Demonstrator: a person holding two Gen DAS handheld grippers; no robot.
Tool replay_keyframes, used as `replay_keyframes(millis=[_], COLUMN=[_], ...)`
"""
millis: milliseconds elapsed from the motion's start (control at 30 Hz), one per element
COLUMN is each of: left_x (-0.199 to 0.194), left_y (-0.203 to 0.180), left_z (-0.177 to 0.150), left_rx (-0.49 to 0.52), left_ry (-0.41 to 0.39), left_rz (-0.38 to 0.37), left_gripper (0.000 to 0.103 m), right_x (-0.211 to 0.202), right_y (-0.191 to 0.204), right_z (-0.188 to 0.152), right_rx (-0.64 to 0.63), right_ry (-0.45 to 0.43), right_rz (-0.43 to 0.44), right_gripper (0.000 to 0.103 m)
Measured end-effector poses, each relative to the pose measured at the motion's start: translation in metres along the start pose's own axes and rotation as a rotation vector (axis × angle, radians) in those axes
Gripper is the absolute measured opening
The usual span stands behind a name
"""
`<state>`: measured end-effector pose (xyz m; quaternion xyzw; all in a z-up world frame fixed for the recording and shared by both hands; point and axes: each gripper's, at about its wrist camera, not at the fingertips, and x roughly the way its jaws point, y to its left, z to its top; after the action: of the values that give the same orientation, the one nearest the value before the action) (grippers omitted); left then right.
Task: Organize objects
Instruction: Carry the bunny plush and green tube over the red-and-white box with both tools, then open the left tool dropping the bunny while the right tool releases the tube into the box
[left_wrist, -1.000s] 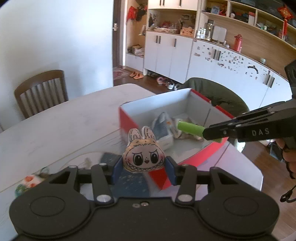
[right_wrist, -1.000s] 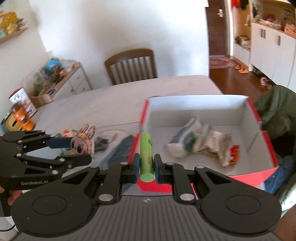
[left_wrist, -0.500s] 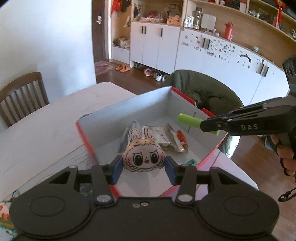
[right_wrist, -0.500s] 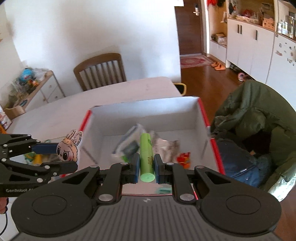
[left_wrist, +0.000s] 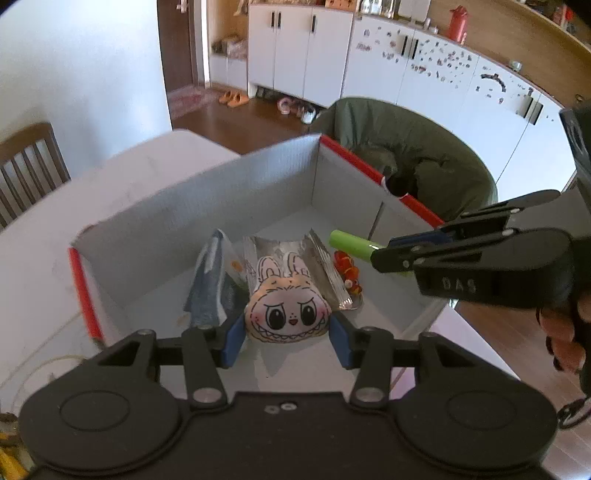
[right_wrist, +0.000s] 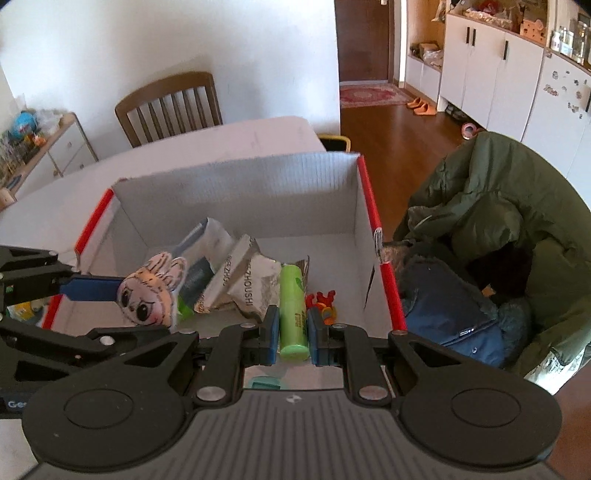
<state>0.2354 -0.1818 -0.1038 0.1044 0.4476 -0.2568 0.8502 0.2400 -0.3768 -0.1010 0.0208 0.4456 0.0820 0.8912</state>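
White cabinets line the room behind our table (right_wrist: 192, 151), where an open box (right_wrist: 258, 184) holds crumpled packets (right_wrist: 243, 280). Above it, our left gripper (left_wrist: 286, 332) pinches a rabbit-faced toy (left_wrist: 287, 314); our right gripper (right_wrist: 292, 332) clamps a green tube (right_wrist: 293, 310).

Left gripper (left_wrist: 287, 334): black linkage body, blue pads on the fingers (left_wrist: 232, 338), silver screws behind them. Right gripper (right_wrist: 292, 334): same build; "DAS" lettering behind its fingers on the side.
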Motion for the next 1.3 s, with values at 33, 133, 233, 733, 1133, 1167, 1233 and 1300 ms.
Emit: replay_keyframes(millis=[33,133,233,733,1133,1167,1233,1300], left_x=[0.004,0.017,0.026,0.077,0.085,0.085,0.084,0.080], left_y=[0.000,0.001,0.000,0.011,0.008,0.008,0.009,0.008], left_z=[0.003,0.009,0.014,0.028,0.026,0.026,0.027,0.026], left_rx=[-0.002,-0.009,-0.006,-0.036,0.002,0.004,0.012,0.016], left_ry=[0.012,0.048,0.064,0.280,0.318,0.318,0.310,0.298], left_rz=[-0.001,0.001,0.017,-0.043,-0.044,-0.046,-0.046,-0.041], left_gripper=[0.048,0.048,0.048,0.048,0.048,0.048,0.052,0.057], right_x=[0.003,0.013,0.021,0.041,0.039,0.036,0.032,0.027], right_y=[0.000,-0.001,-0.002,-0.001,-0.002,-0.004,-0.005,-0.007], right_z=[0.000,0.002,0.004,0.004,0.006,0.006,0.007,0.006], right_rx=[-0.006,-0.017,-0.025,-0.104,-0.134,-0.132,-0.131,-0.134], right_ry=[0.006,0.021,0.035,0.081,0.087,0.085,0.080,0.075], right_rz=[-0.001,-0.010,-0.018,-0.009,0.015,0.025,0.039,0.048], right_gripper=[0.016,0.016,0.016,0.016,0.016,0.016,0.016,0.016])
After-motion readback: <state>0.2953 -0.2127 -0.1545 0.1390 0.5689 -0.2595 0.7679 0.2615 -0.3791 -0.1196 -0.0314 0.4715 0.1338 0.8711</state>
